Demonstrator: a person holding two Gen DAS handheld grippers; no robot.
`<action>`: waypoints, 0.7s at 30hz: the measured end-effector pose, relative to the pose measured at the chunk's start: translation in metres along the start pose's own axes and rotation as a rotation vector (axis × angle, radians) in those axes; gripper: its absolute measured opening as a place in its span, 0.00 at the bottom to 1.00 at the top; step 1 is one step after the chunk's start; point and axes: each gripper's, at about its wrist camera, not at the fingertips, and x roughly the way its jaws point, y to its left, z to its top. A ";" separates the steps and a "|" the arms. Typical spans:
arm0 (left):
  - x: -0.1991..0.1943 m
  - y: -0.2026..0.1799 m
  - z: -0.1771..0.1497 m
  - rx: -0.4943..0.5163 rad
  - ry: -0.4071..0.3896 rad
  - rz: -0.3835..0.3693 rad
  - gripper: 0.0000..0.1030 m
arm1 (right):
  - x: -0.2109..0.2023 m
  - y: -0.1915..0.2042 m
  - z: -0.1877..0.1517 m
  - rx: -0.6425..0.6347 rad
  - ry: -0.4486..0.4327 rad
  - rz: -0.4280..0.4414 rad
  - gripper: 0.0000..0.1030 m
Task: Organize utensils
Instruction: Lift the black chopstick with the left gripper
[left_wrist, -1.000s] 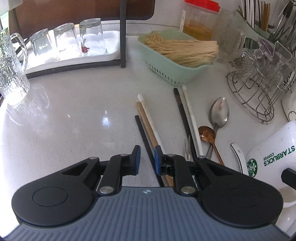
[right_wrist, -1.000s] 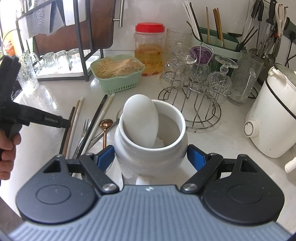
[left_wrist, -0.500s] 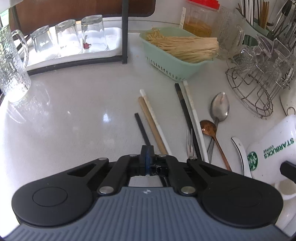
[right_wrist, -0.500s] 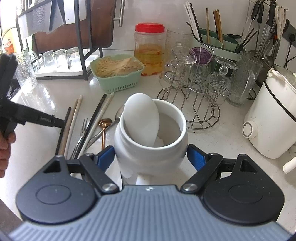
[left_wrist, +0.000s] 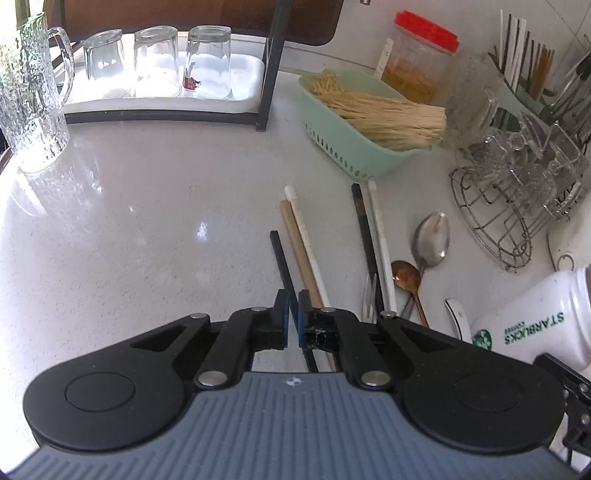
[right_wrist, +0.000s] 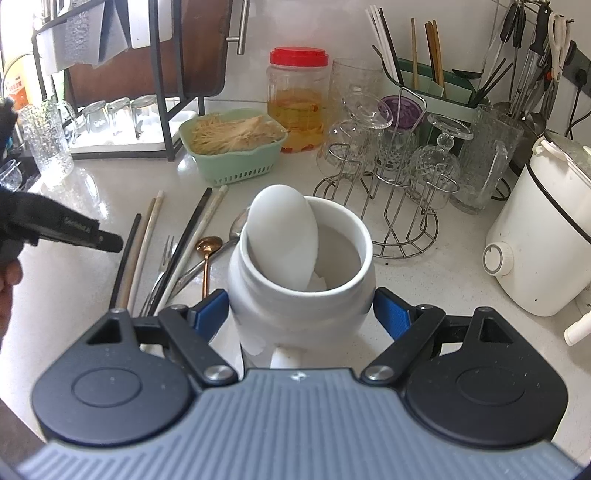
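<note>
1. Utensils lie in a loose row on the white table (left_wrist: 129, 258): black chopstick (left_wrist: 281, 258), tan chopstick (left_wrist: 295, 243), white chopstick (left_wrist: 308, 240), small fork (right_wrist: 165, 258), copper spoon (left_wrist: 405, 275), steel spoon (left_wrist: 430, 236).
2. Left hand-held gripper (left_wrist: 292, 312): jaws clamped on the near end of the black chopstick, which slants up off the table.
3. Right hand-held gripper (right_wrist: 301, 314): jaws clamped on the white Starbucks mug (right_wrist: 303, 295).
4. White ceramic spoon (right_wrist: 282, 236): stands inside the mug, bowl upward.

The right claw (right_wrist: 301, 317) clamps a white mug (right_wrist: 301, 291) holding a white spoon (right_wrist: 282, 240). Left of it, chopsticks (right_wrist: 142, 247) lie on the desk (right_wrist: 443, 280); the left claw (right_wrist: 107, 242) seems closed.
</note>
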 end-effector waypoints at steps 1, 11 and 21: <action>0.001 0.000 0.001 0.005 -0.004 0.009 0.04 | 0.000 0.000 0.000 -0.001 0.000 0.000 0.85; 0.016 0.002 0.010 0.019 0.002 0.043 0.29 | 0.001 0.001 -0.001 0.001 0.001 -0.001 0.85; 0.026 -0.012 0.015 0.130 -0.010 0.109 0.28 | 0.001 0.000 -0.002 -0.006 0.006 0.004 0.85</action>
